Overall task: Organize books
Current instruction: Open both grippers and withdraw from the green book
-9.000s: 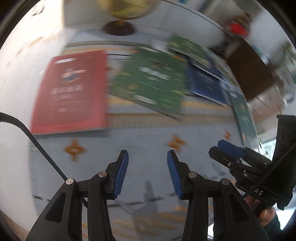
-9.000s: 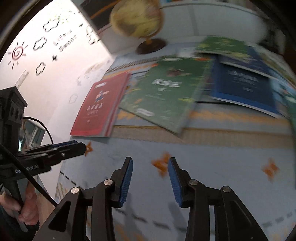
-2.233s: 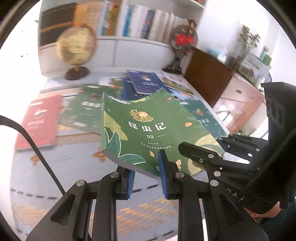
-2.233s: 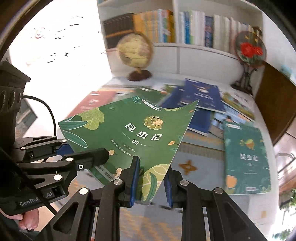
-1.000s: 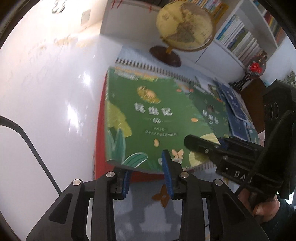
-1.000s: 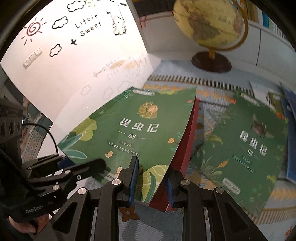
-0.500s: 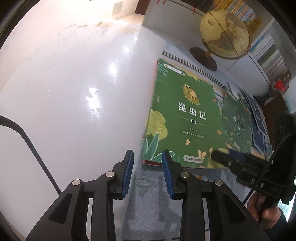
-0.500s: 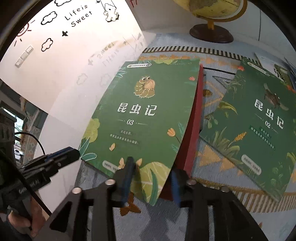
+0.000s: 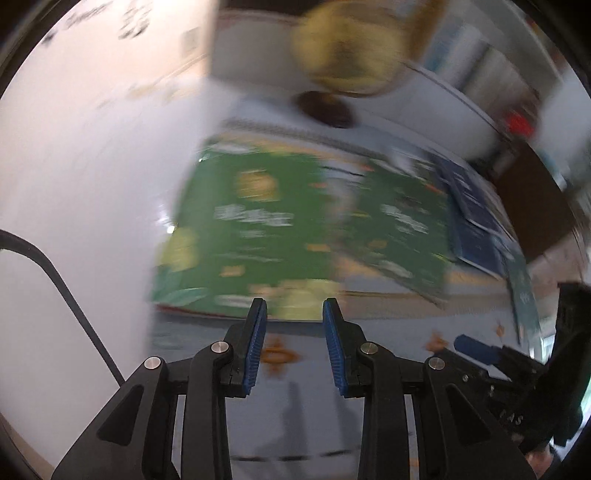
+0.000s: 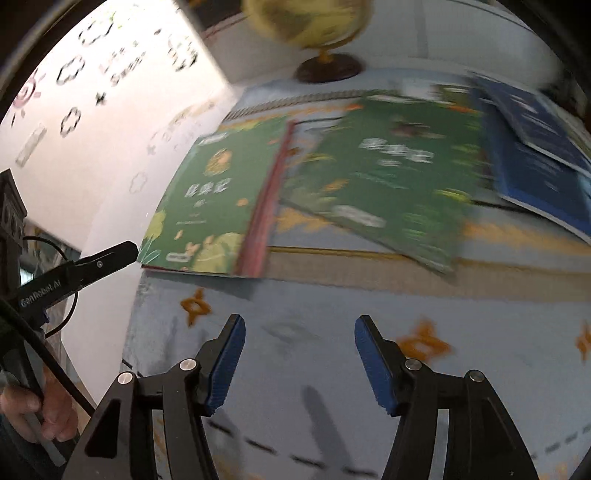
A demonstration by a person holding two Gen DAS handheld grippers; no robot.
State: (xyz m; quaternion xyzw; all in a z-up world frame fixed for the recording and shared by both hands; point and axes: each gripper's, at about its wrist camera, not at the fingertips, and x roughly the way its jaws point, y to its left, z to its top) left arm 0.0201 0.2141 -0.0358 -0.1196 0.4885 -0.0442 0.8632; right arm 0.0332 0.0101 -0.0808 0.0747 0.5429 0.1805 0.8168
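Two grippers hover over a pale blue mat point(image 10: 332, 369) with orange stars, beside a white wall point(image 10: 92, 129). A globe point(image 10: 314, 22) stands at the mat's far end. Near it the green book point(image 10: 218, 199) lies flat on a red book point(image 10: 264, 206); more green and blue books lie right of that. The right gripper point(image 10: 299, 363) has just been opening, fingers spread on nothing. The left gripper point(image 9: 293, 349) is narrowly parted, empty. Only the right view shows wall decals; the left view is blurred.
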